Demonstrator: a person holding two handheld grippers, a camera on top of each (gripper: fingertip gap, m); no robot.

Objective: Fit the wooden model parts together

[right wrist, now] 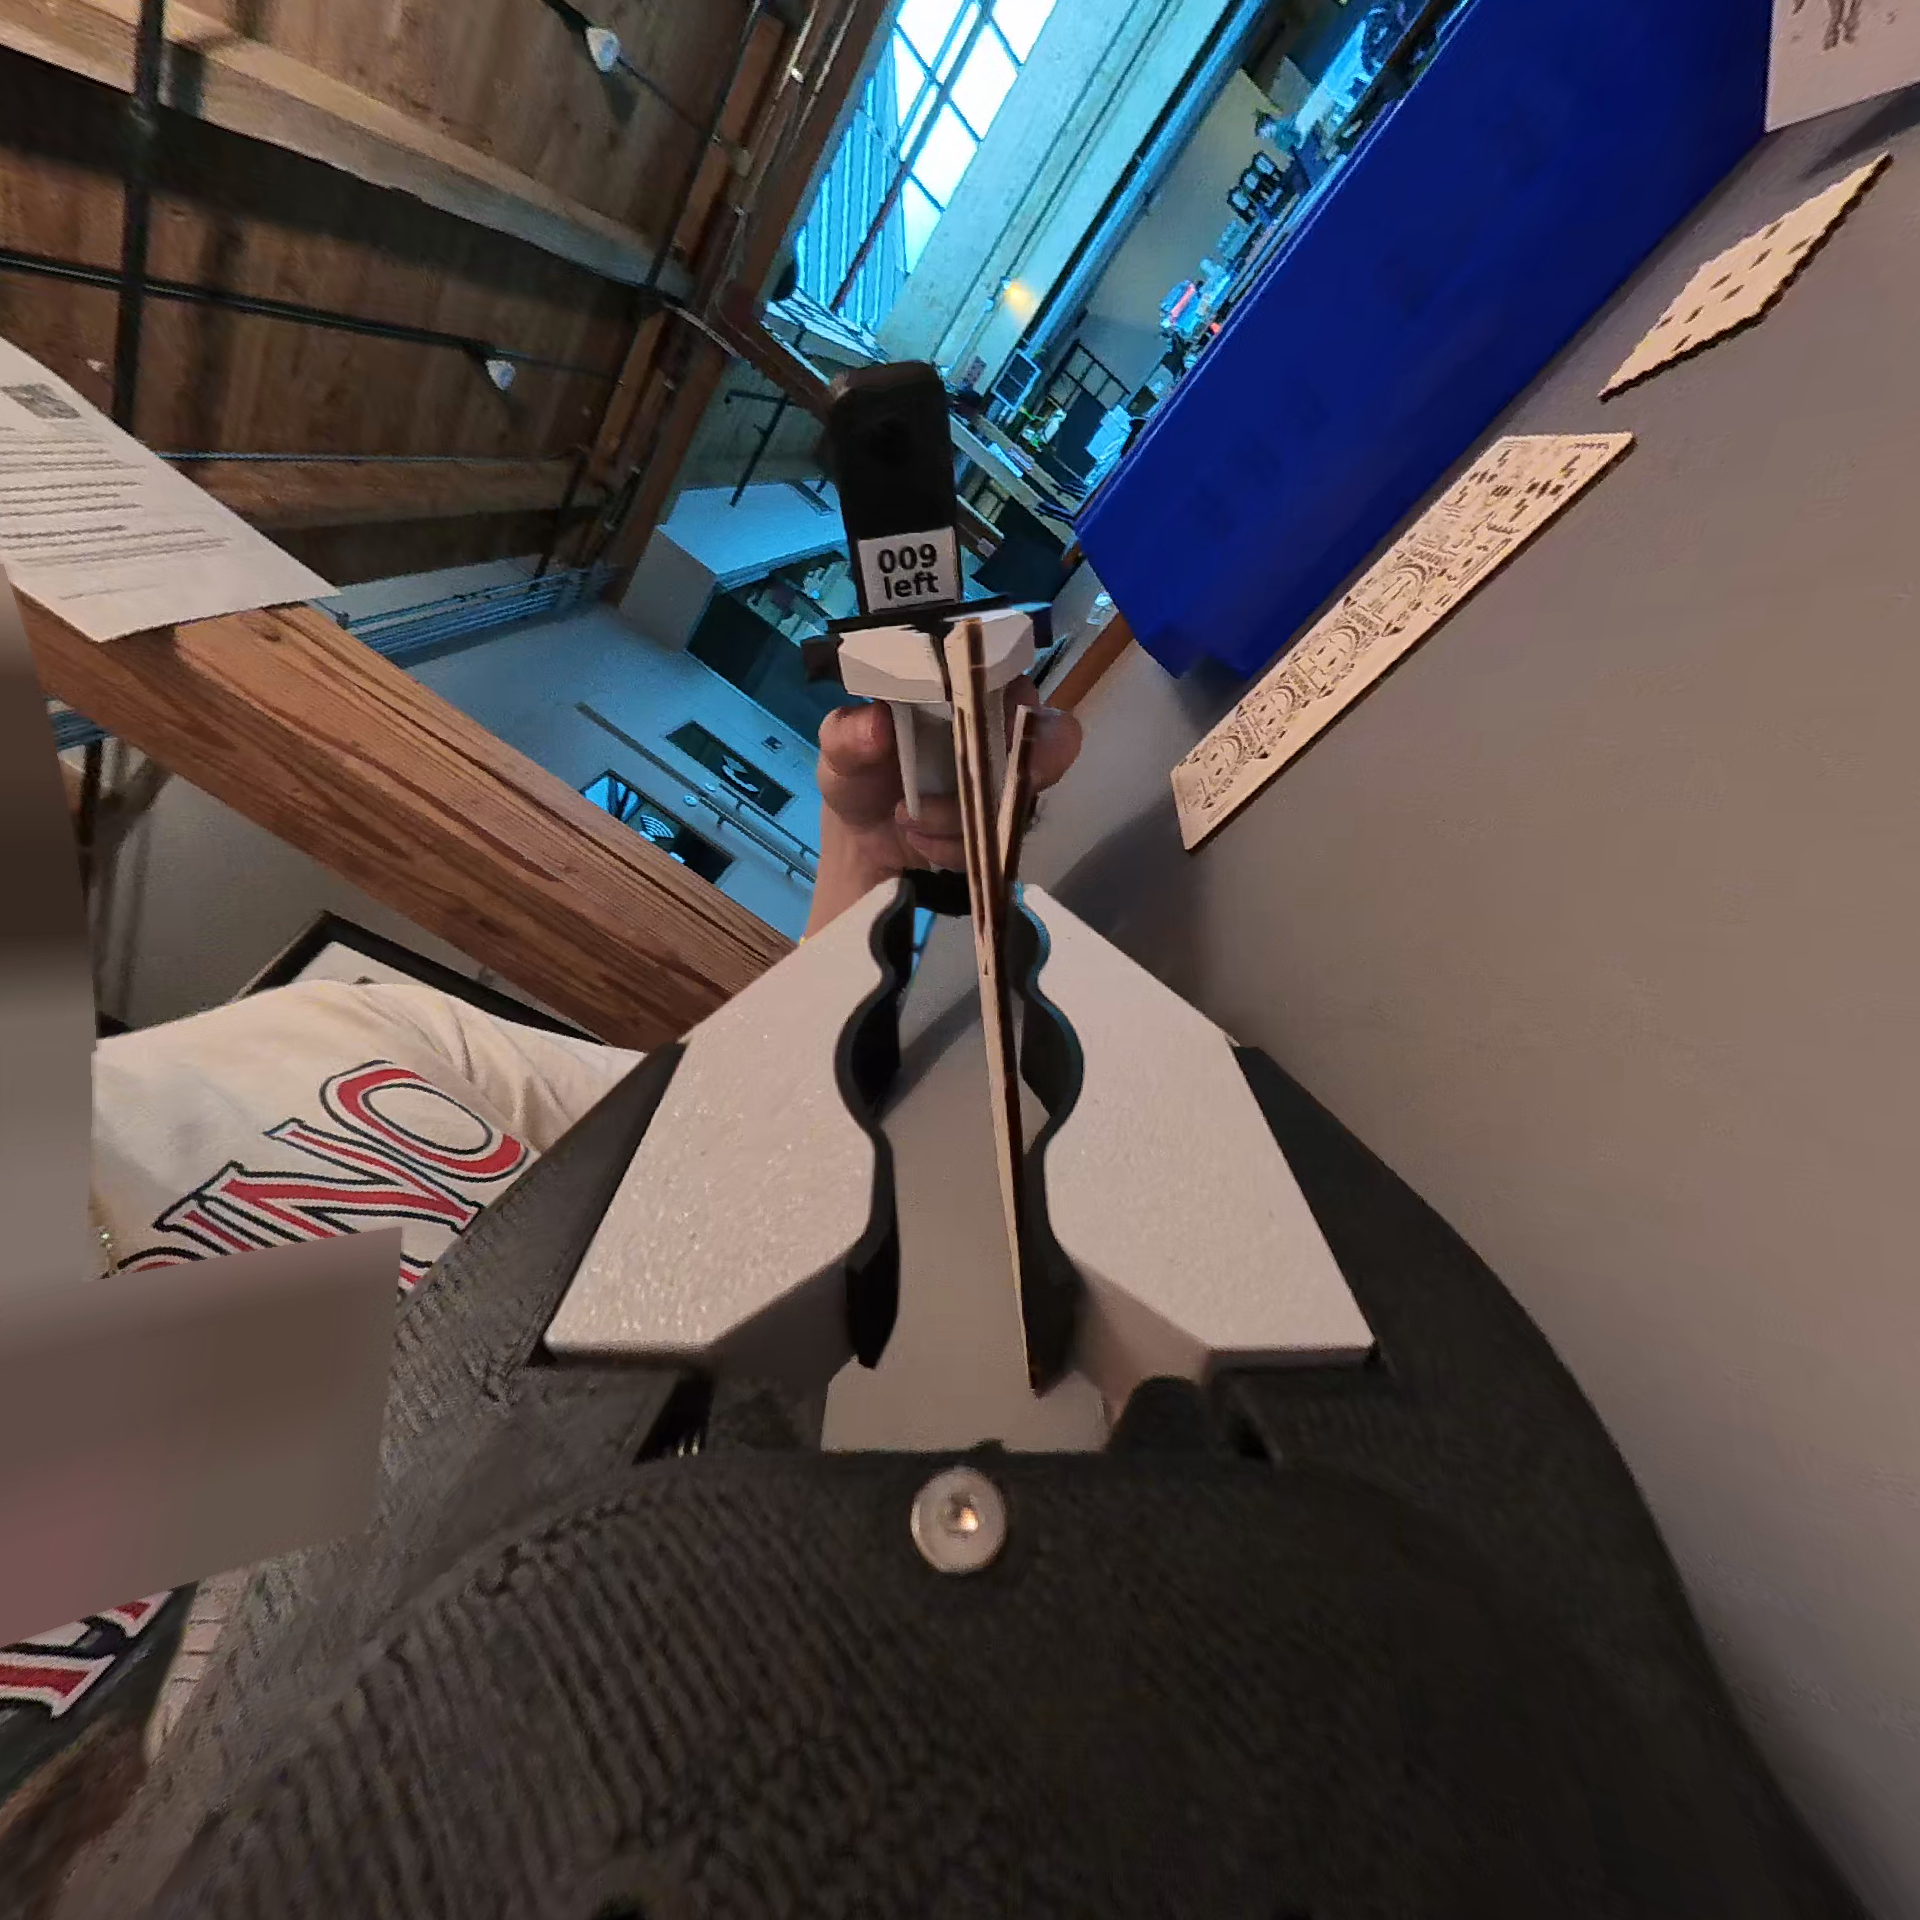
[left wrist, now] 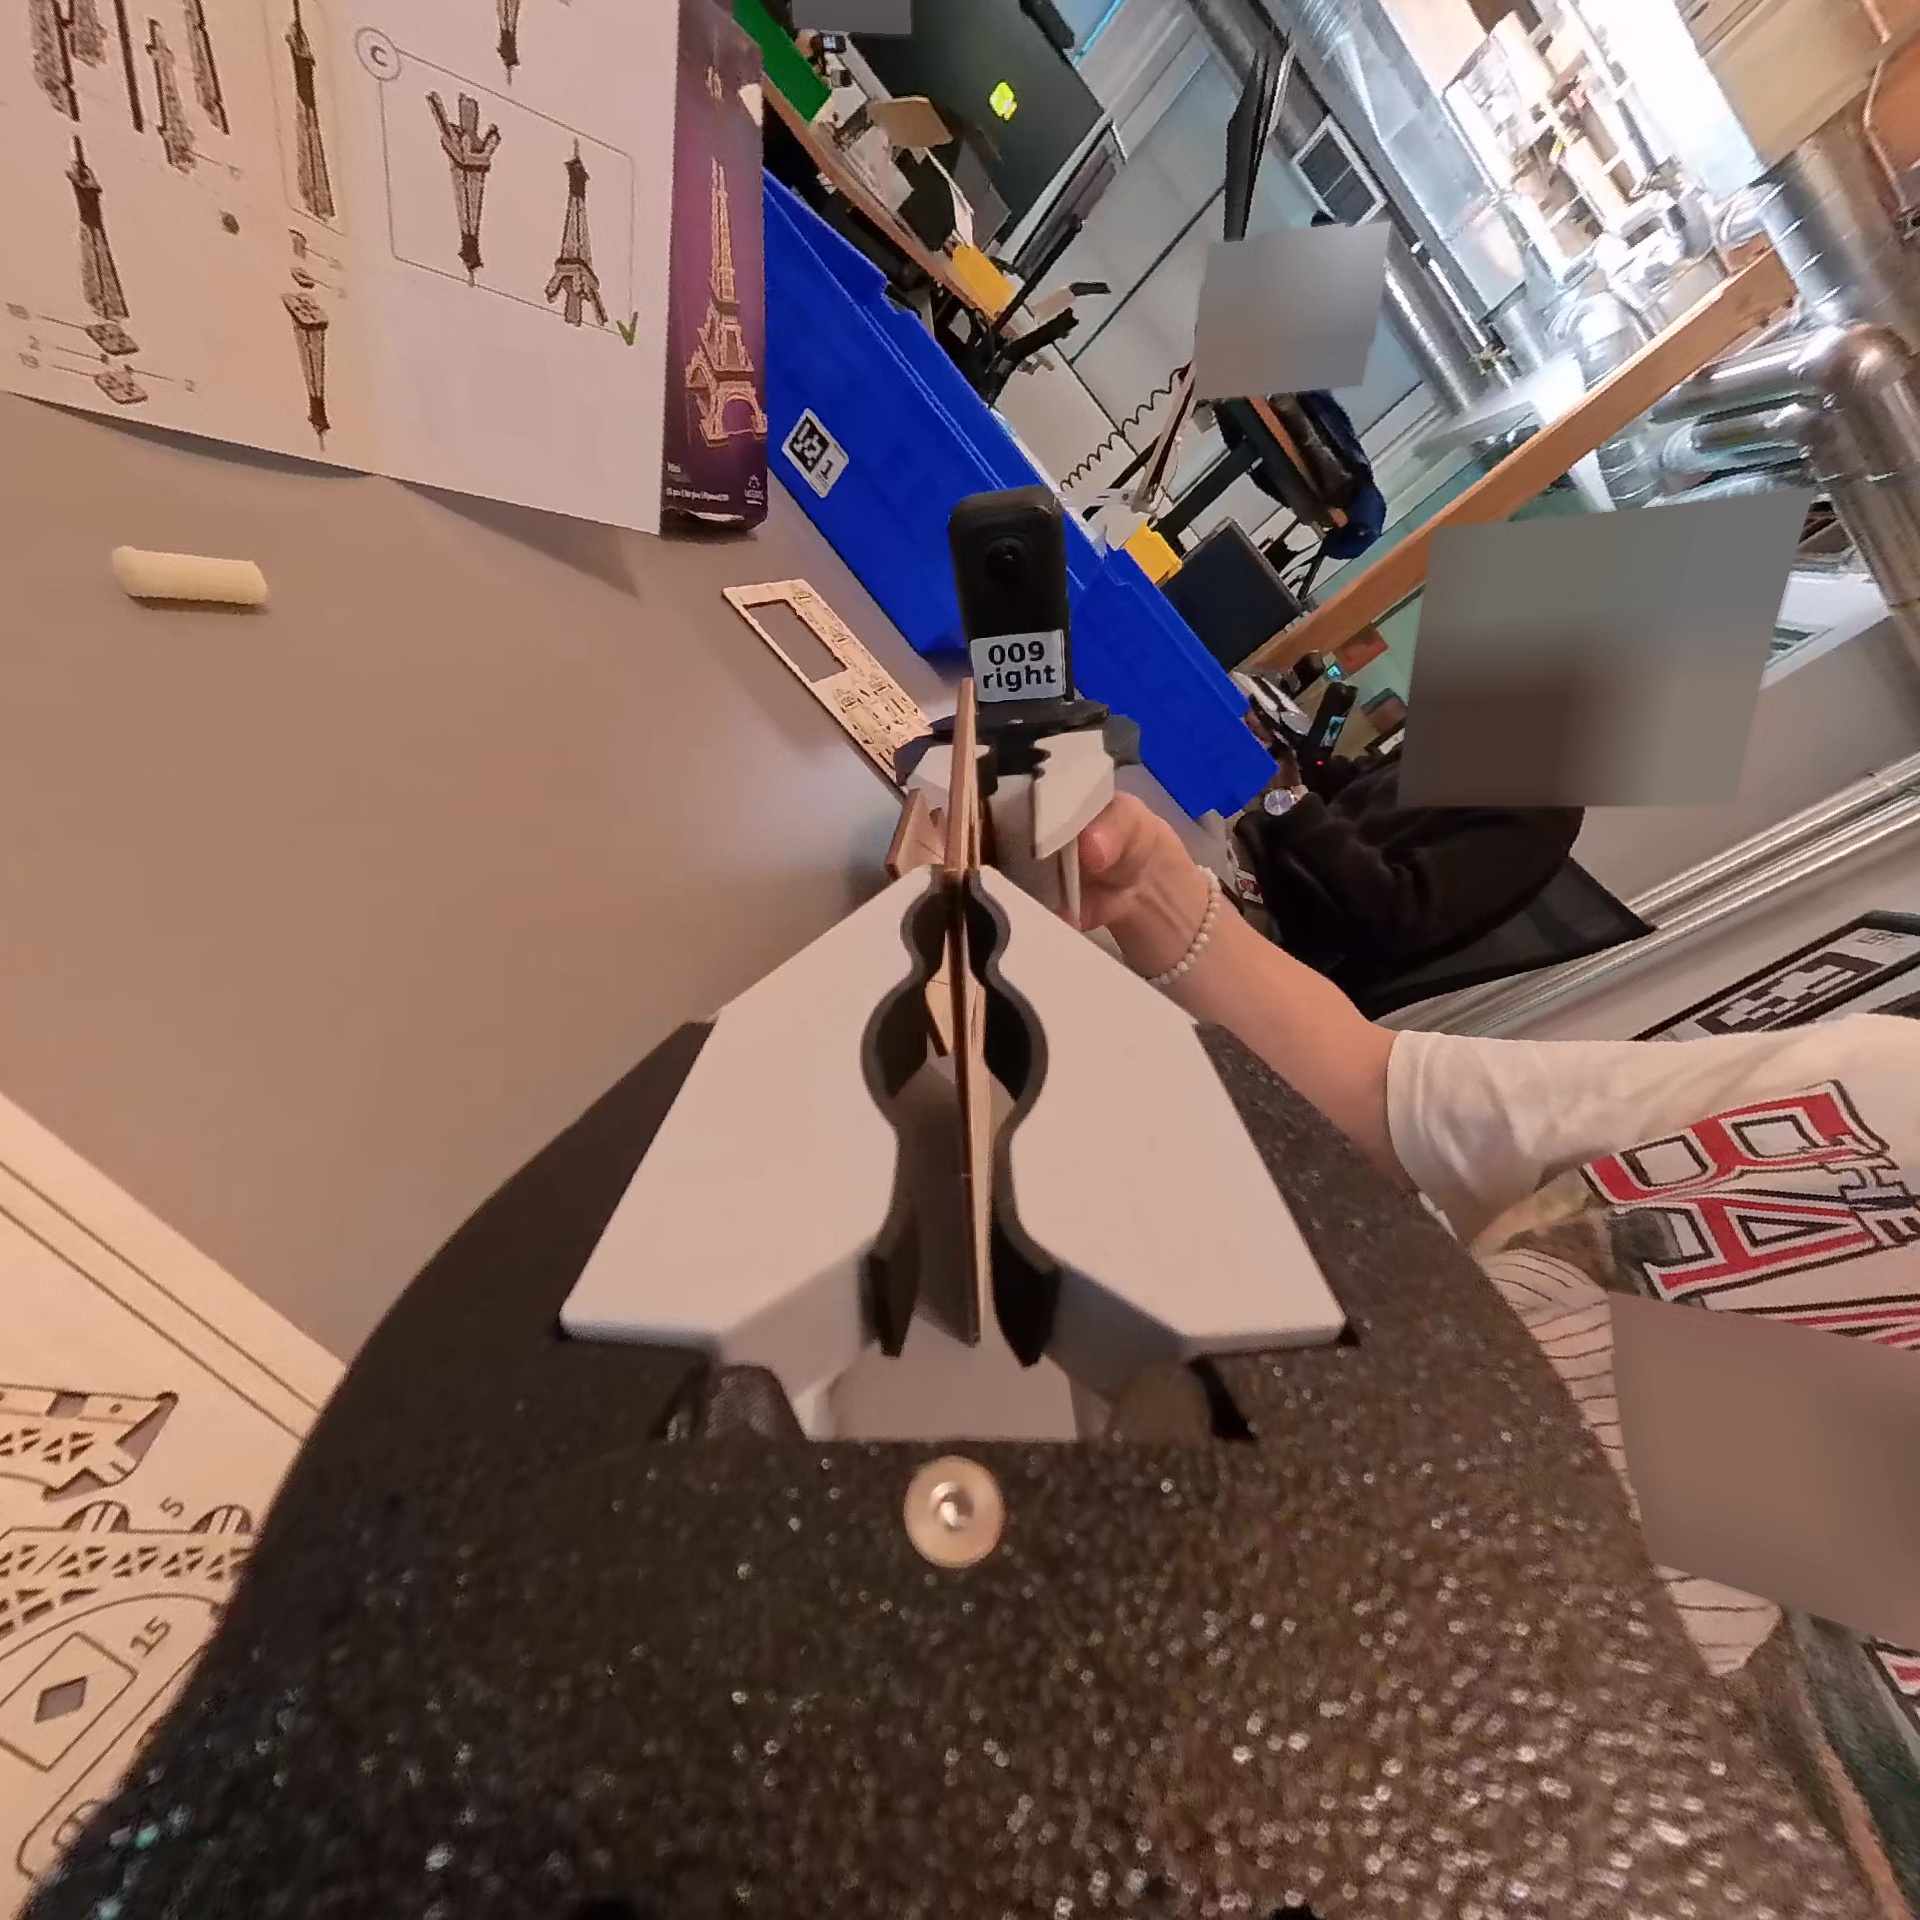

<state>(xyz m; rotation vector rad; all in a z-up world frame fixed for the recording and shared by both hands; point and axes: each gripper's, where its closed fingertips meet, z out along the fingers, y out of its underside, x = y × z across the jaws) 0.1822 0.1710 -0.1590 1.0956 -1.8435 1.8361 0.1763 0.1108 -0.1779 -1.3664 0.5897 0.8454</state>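
My left gripper [left wrist: 956,883] is shut on a thin wooden panel [left wrist: 971,1174], seen edge-on, which runs forward past the fingertips. My right gripper [right wrist: 961,899] faces it tip to tip and also shows in the left wrist view [left wrist: 997,852], held by a hand [left wrist: 1132,883]. The right jaws stand apart. A long wooden panel [right wrist: 1003,1091] lies between them against the right finger [right wrist: 1164,1143], with a clear gap to the left finger. It reaches to the left gripper [right wrist: 961,748], where a second short wooden piece [right wrist: 1013,790] sits beside it.
On the grey table [left wrist: 416,831] lie instruction sheets [left wrist: 312,208], a purple kit box [left wrist: 722,260], a white ribbed block [left wrist: 187,577], and wooden part sheets [left wrist: 831,675] [right wrist: 1382,623] [right wrist: 1745,281]. A blue bin [left wrist: 935,468] stands along the table's far edge. The person's shirt [left wrist: 1714,1195] is close on the right. The tips of one gripper are about 7 cm away from the tips of the other.
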